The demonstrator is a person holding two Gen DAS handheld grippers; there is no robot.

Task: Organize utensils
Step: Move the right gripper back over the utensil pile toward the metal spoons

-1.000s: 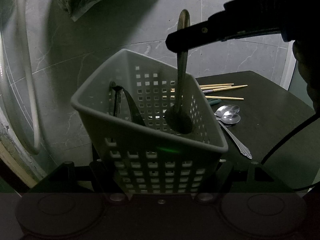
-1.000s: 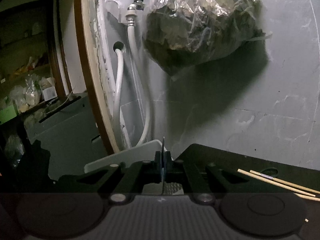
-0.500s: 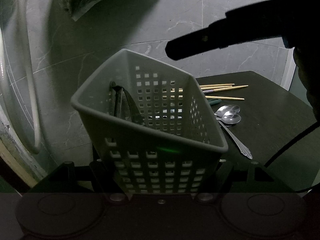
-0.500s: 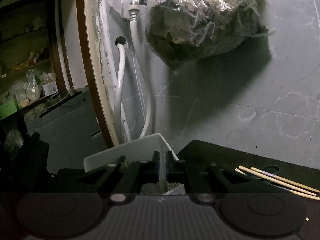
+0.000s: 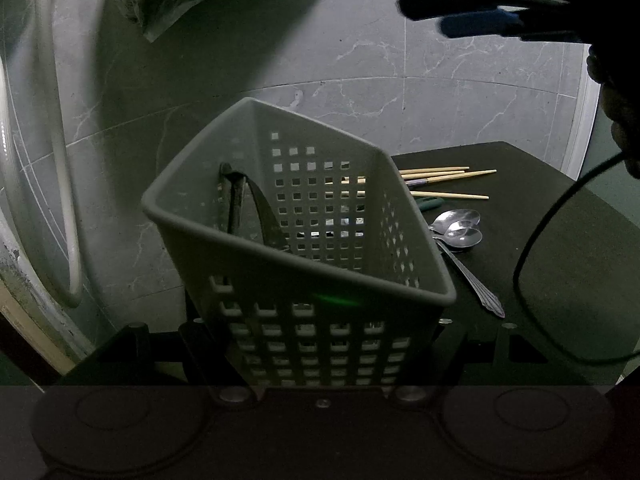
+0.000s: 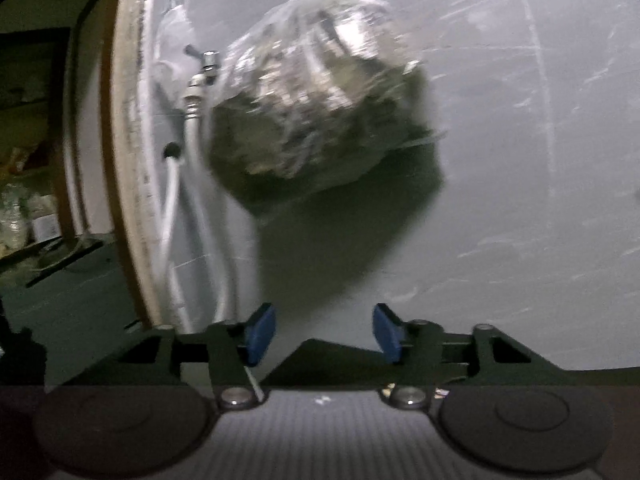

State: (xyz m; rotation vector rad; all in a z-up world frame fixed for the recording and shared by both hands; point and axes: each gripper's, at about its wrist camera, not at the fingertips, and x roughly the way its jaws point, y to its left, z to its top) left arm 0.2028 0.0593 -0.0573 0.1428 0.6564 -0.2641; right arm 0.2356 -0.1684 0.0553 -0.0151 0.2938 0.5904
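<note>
Left wrist view: we held the basket point(image 5: 304, 288) clamped in our left gripper point(image 5: 320, 376); spoons point(image 5: 460, 228) and chopsticks point(image 5: 444, 178) lay beside it on the table point(image 5: 560, 248). Our right gripper point(image 6: 322, 332) stood spread, empty.

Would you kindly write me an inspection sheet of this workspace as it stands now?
Surface: dark table, dimly lit.
Job's things: basket held tilted, dark utensils inside; spoons and chopsticks lying on the table behind it.
Clutter: nothing seen.
Grippers: left tongs clamp the basket's wall; right tongs open, empty, raised.
Cables: black cable looping at right.
Surroundings: tiled wall, hanging plastic bag, white hose, tap.
</note>
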